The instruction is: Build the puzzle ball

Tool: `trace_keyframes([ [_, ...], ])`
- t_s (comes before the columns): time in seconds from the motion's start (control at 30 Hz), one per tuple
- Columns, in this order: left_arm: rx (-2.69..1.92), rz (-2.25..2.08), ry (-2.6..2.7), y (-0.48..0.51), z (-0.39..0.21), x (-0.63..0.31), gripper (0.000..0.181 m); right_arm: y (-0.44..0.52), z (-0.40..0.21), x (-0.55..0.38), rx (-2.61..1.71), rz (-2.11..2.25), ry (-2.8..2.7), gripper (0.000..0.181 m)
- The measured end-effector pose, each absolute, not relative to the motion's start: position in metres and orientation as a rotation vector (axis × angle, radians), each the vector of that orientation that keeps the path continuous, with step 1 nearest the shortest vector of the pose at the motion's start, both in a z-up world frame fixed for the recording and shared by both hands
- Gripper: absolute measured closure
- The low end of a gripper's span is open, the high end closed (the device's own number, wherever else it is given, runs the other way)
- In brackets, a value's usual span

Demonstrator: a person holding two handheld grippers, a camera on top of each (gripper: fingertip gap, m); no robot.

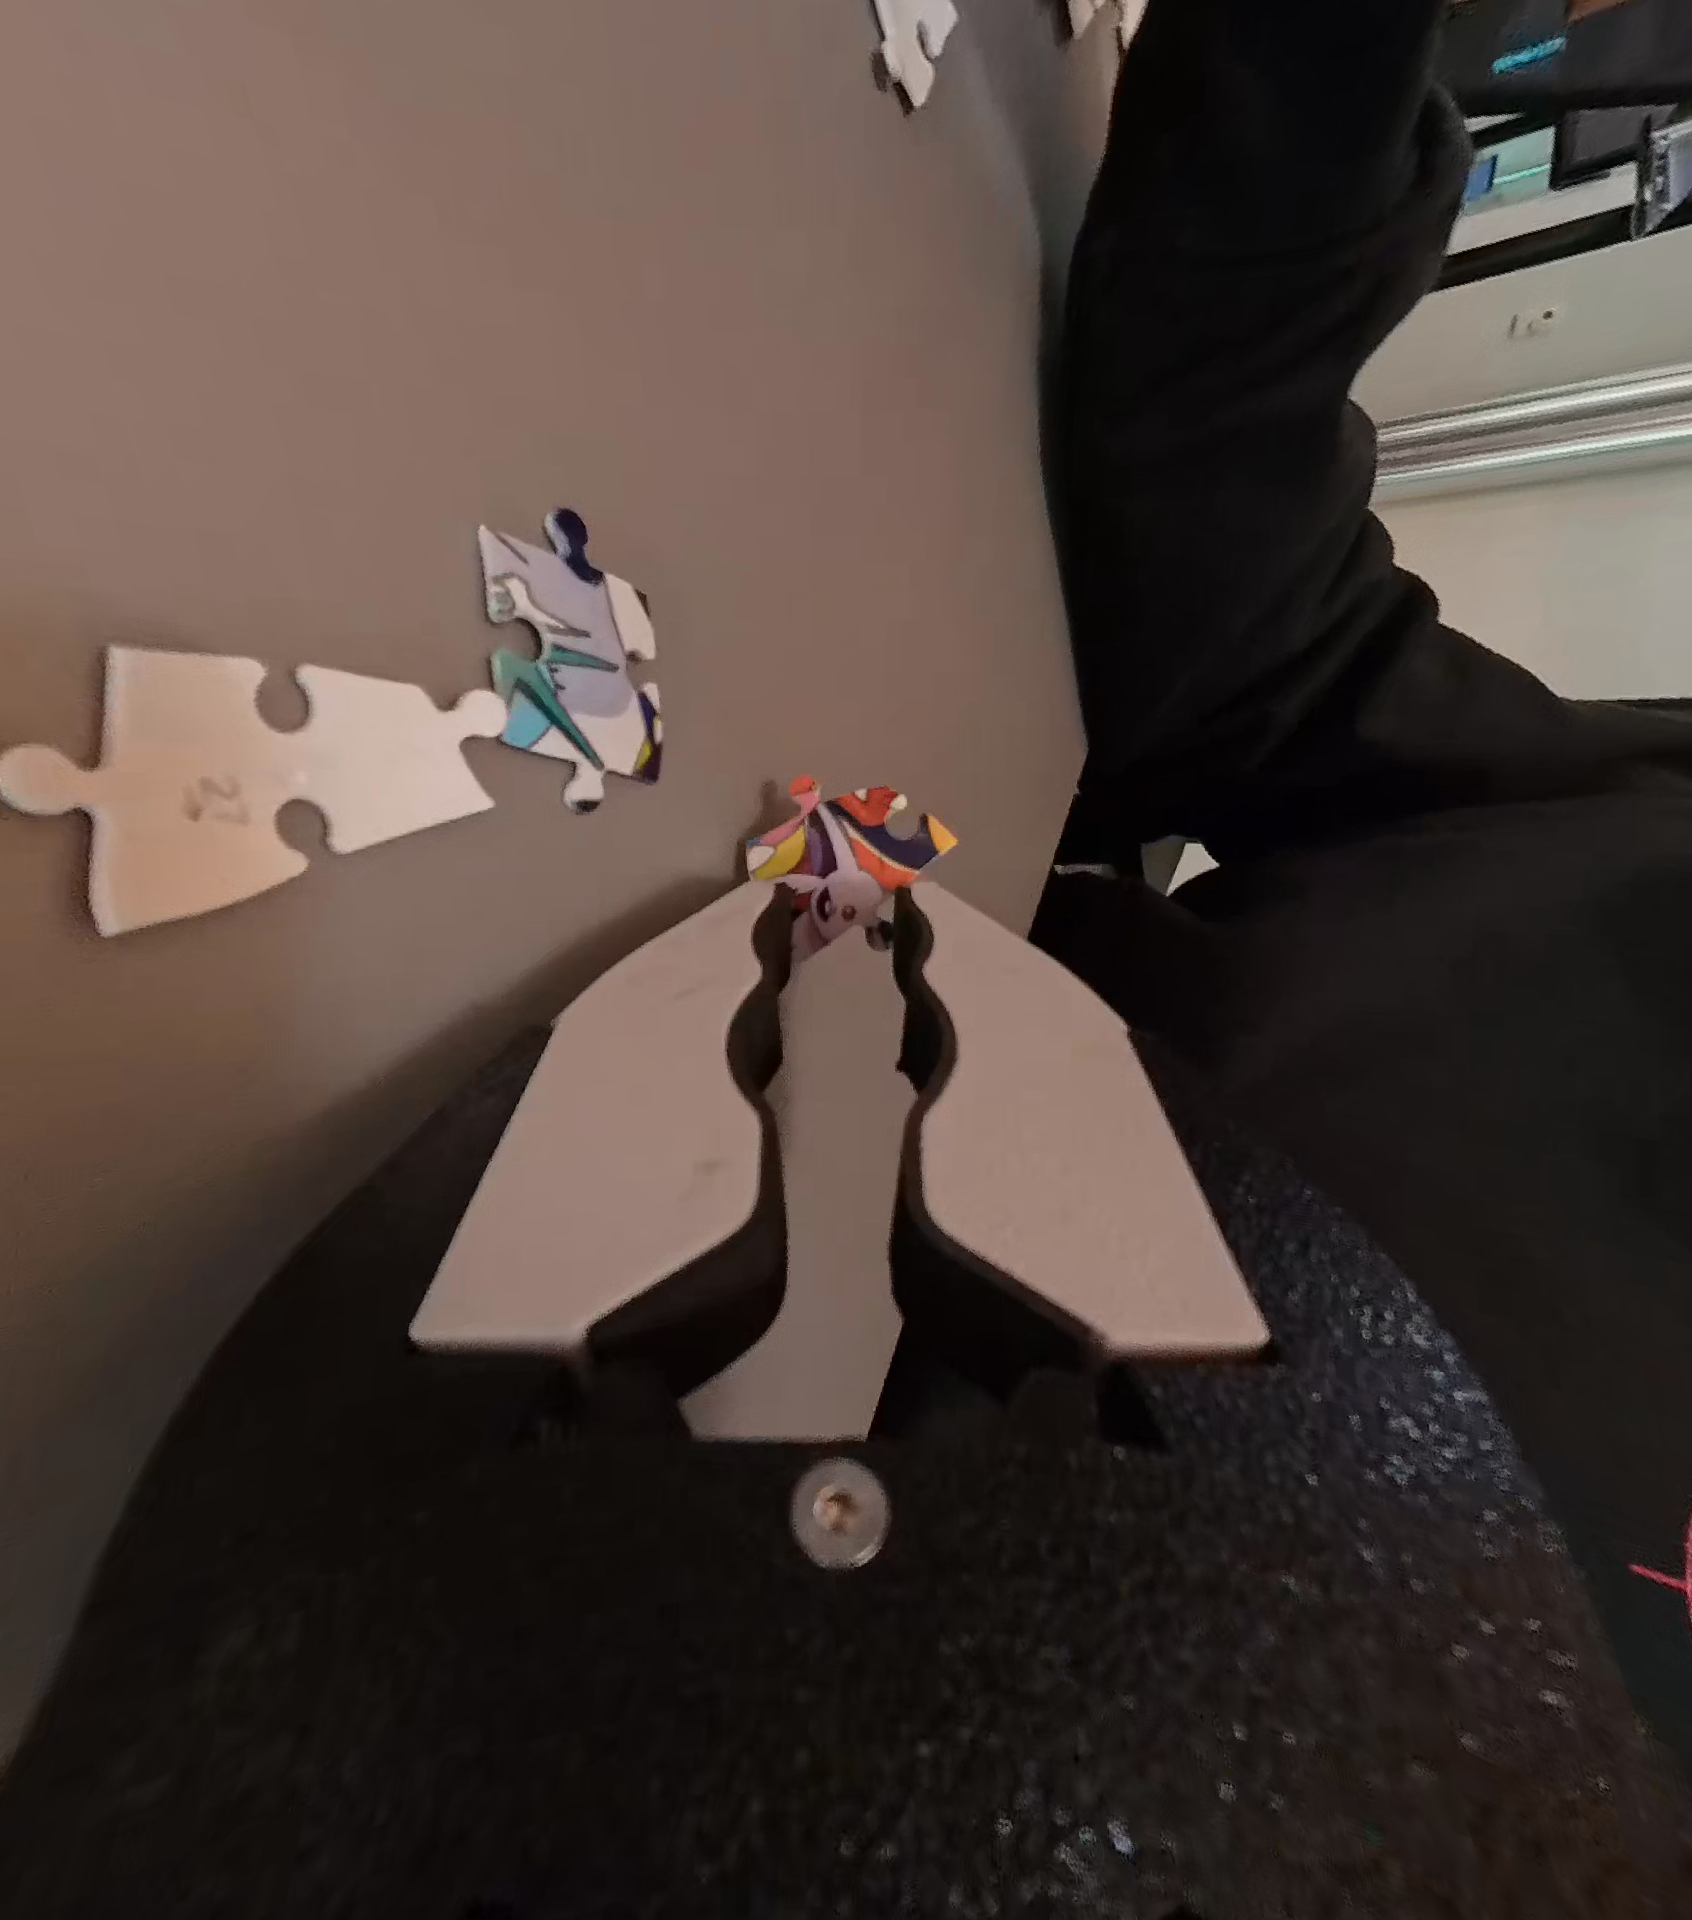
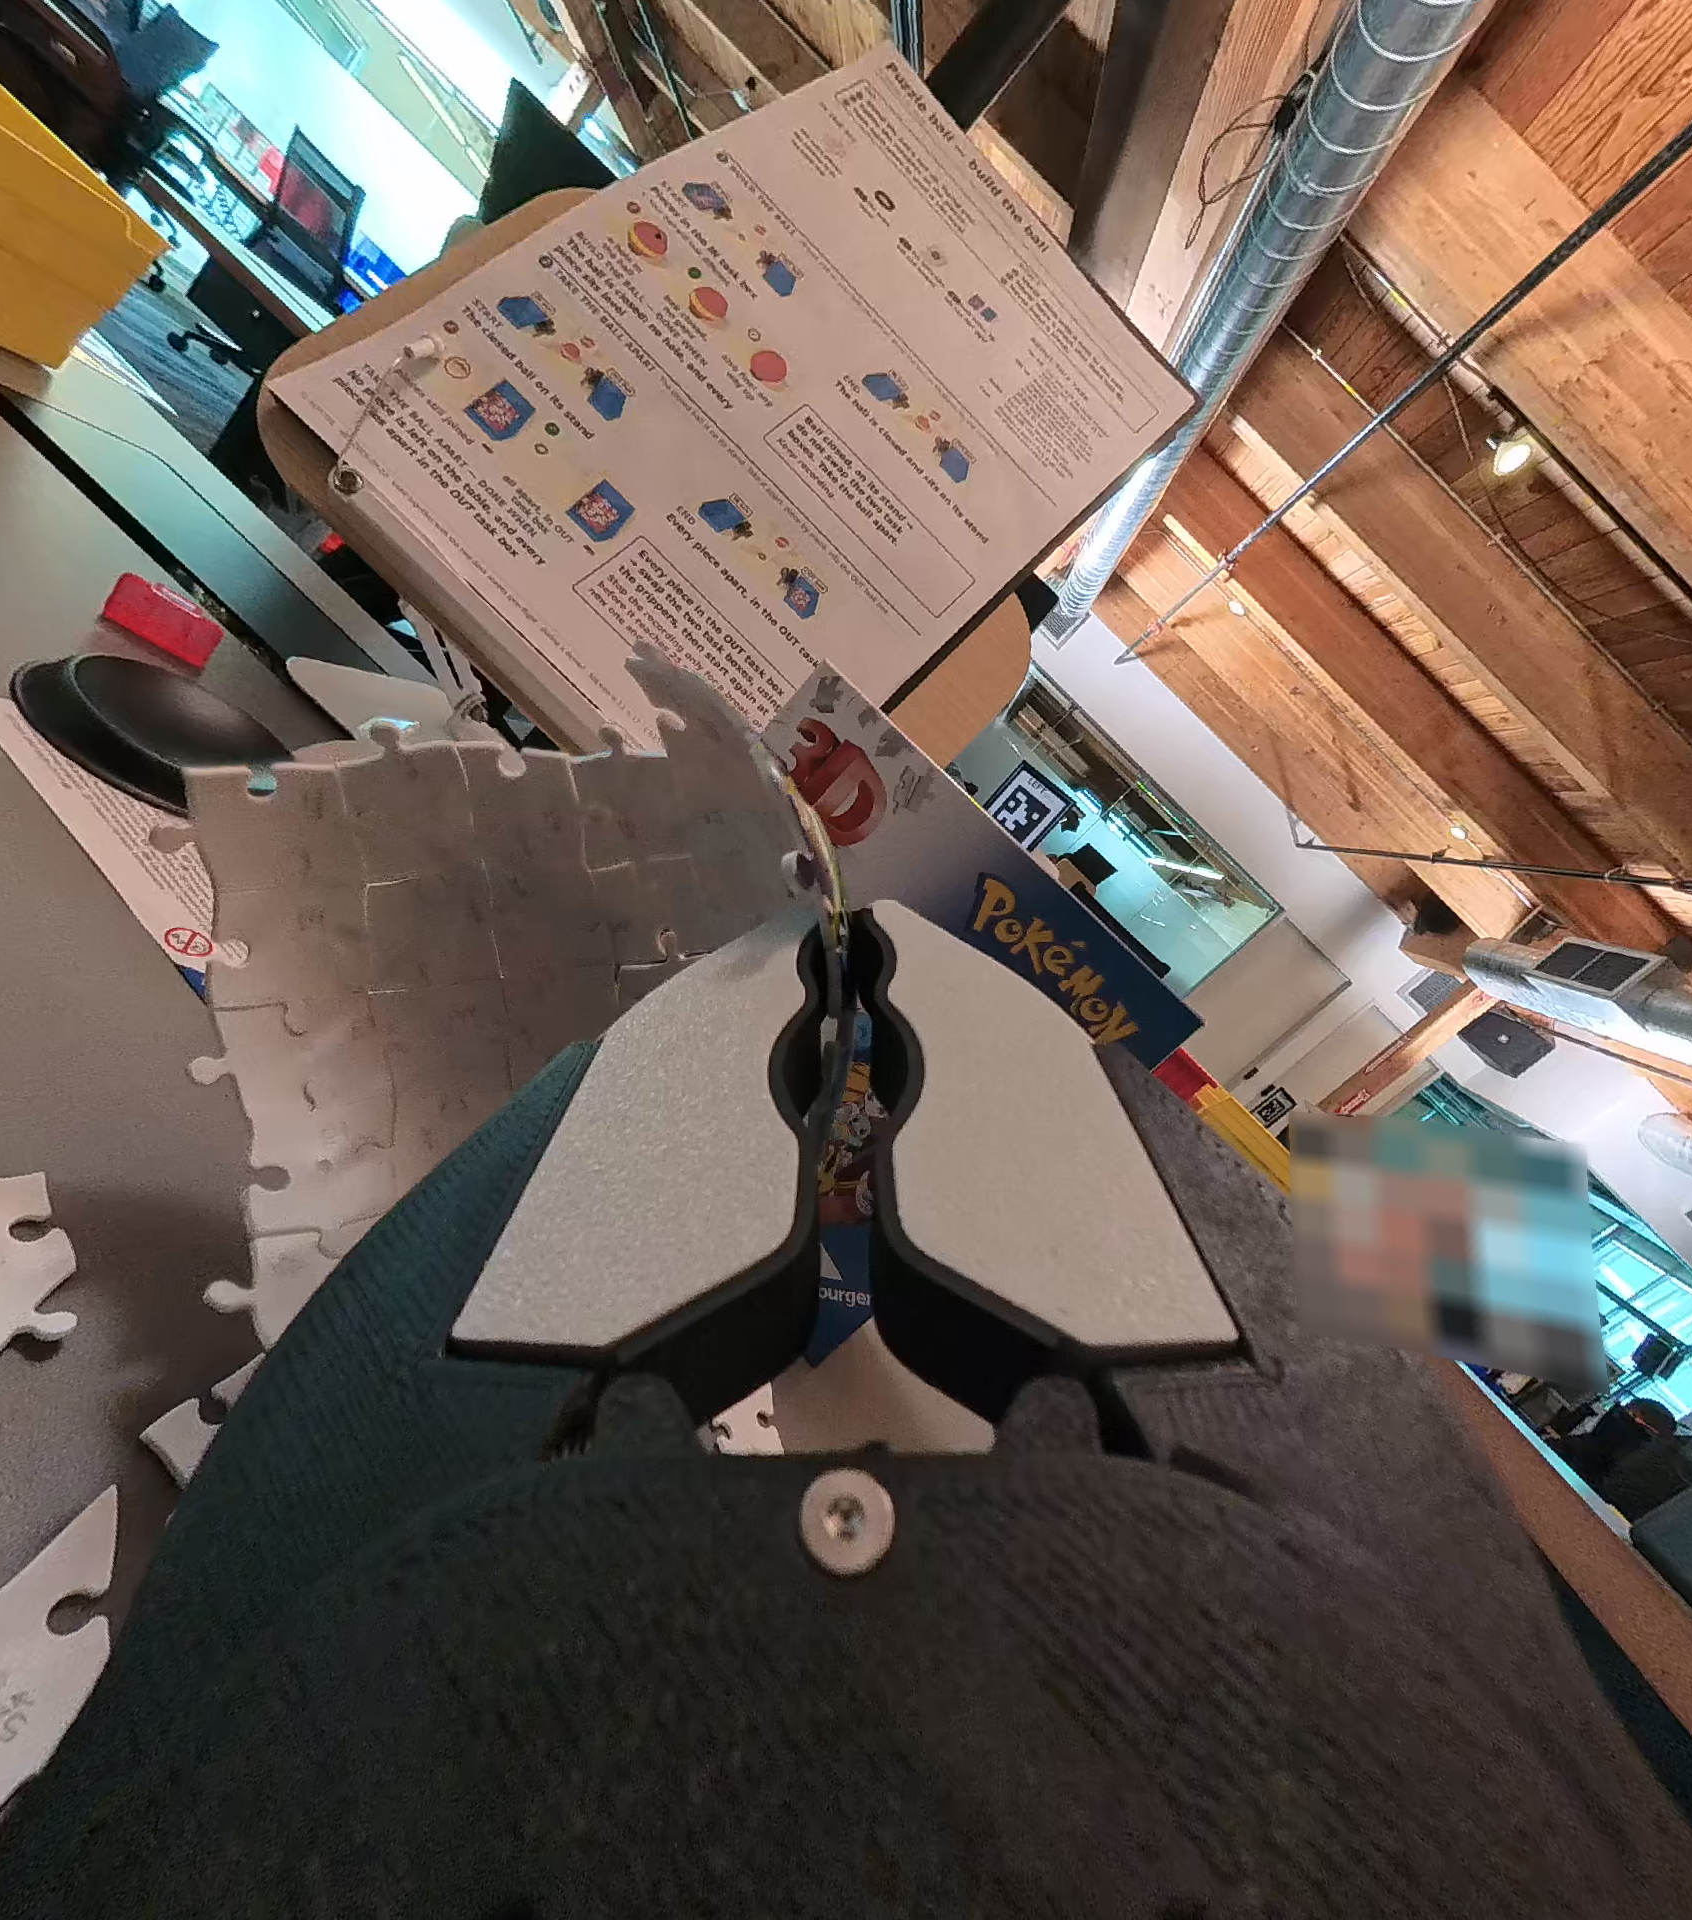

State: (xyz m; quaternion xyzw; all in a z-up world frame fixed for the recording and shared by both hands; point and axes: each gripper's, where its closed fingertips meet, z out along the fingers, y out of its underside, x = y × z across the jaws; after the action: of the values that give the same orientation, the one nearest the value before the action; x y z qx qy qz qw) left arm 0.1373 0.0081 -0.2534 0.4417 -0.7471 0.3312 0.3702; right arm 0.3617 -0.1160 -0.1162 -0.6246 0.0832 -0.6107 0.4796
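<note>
Left gripper: matte grey fingers nearly closed, pinching a small glossy, multicoloured puzzle piece at their tips, its printed face toward the camera. Right gripper: textured pale fingers clamped on the rim of the curved, part-built puzzle ball shell, grey underside showing, extending leftward. Loose pieces lie on the smooth grey table; timber ceiling beyond.

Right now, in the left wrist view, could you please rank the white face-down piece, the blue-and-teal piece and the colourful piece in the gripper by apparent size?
1. White face-down piece, clearly largest.
2. Blue-and-teal piece.
3. Colourful piece pinched in the left gripper; it is partly hidden between the fingers, so this rank is unsure.
</note>
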Motion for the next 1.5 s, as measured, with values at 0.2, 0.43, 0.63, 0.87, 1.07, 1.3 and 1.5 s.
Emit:
trace_keyframes([
  [0.2, 1.265, 0.882, -1.834, 0.011, -0.257, 0.154, 0.163, -0.116, -0.116, 0.362, -1.526, -1.493, 0.2, 0.178],
  [0.43, 1.409, 0.956, -1.77, 0.023, -0.257, 0.178, 0.16, -0.117, -0.118, 0.362, -1.531, -1.491, 0.202, 0.178],
  [0.63, 1.456, 0.991, -1.848, 0.039, -0.26, 0.189, 0.154, -0.119, -0.117, 0.362, -1.528, -1.498, 0.204, 0.178],
  [0.87, 1.413, 1.101, -2.083, 0.047, -0.244, 0.196, 0.152, -0.113, -0.118, 0.361, -1.534, -1.492, 0.186, 0.178],
  [1.07, 1.44, 1.174, -2.575, 0.094, -0.241, 0.217, 0.152, -0.098, -0.12, 0.355, -1.539, -1.493, 0.14, 0.178],
  [1.3, 1.778, 1.393, -2.803, 0.176, -0.233, 0.26, 0.144, -0.072, -0.129, 0.348, -1.57, -1.482, 0.092, 0.178],
  [1.5, 2.227, 1.665, -2.752, 0.259, -0.224, 0.274, 0.143, -0.059, -0.138, 0.347, -1.6, -1.438, 0.101, 0.178],
])
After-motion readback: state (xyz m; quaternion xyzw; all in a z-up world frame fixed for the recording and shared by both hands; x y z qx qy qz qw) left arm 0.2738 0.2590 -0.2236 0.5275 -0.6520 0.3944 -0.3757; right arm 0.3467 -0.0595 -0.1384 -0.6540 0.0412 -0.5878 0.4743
